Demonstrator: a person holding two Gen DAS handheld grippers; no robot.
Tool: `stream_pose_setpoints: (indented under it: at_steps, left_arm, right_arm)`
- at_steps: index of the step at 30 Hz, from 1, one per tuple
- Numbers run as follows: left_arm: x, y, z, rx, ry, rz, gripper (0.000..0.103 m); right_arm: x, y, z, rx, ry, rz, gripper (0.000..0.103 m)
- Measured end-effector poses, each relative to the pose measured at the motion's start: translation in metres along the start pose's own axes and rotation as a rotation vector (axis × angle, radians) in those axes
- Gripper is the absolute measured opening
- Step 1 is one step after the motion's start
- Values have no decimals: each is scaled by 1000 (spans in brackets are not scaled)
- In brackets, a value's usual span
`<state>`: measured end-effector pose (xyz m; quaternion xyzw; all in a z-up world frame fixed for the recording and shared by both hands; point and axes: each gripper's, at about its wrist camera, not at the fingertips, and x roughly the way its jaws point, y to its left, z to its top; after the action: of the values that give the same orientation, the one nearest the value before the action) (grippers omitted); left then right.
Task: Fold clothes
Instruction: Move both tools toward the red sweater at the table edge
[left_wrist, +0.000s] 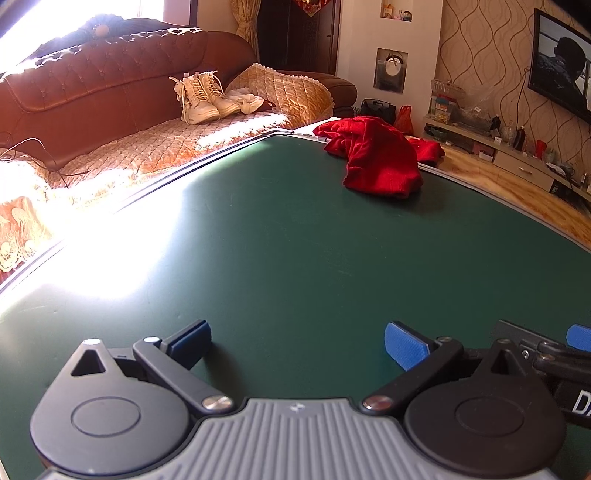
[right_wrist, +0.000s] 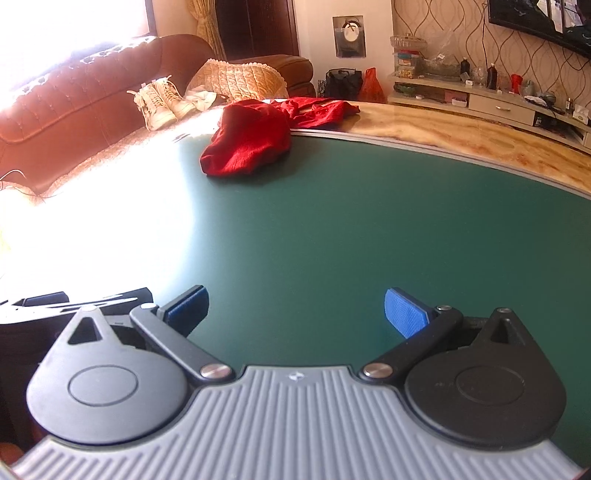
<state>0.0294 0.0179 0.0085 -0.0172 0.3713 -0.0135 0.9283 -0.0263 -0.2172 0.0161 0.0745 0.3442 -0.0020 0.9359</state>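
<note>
Blue-padded fingers (left_wrist: 404, 345) of the left gripper (left_wrist: 297, 341) stand wide apart at the bottom of the left wrist view, holding nothing, low over bare green table (left_wrist: 295, 240). At the lower right edge of that view part of the right gripper (left_wrist: 546, 354) shows just beside it. In the right wrist view the right gripper (right_wrist: 295, 310) likewise has its fingers (right_wrist: 404, 312) spread and empty, level with its partner.

Beyond both, past a broad stretch of bare table and well apart from either pair of fingers, the red garment (left_wrist: 380, 158) lies crumpled at the far rim. For the left gripper it sits ahead in the upper right of the frame; for the right, the red garment (right_wrist: 255, 142) sits ahead in the upper left. So it lies between their lines, neither clearly nearer. Its bulk trails back and rightward over the rim, with one rounded lobe toward the grippers.

Behind it stands a brown sofa (left_wrist: 110, 88) with pale boots (left_wrist: 201, 98).
</note>
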Motion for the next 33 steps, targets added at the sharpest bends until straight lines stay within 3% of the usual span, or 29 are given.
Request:
stream_pose_setpoints:
  at_steps: [9,15,21,33]
  left_arm:
    - [17,18,15,-54,-13,5,103]
    - [19,13,13,-21,-5,13,103]
    - [20,11,13,-6,-1,18,103]
    - [24,3,14,26,11,42,103]
  right_arm:
    - [37,6,37,-36,-31,30,103]
    - [81,22,78,-99,-14,27,103]
    - [130,27,118,-83,49,49,103]
    - [181,65,135,-188,119,-32,103]
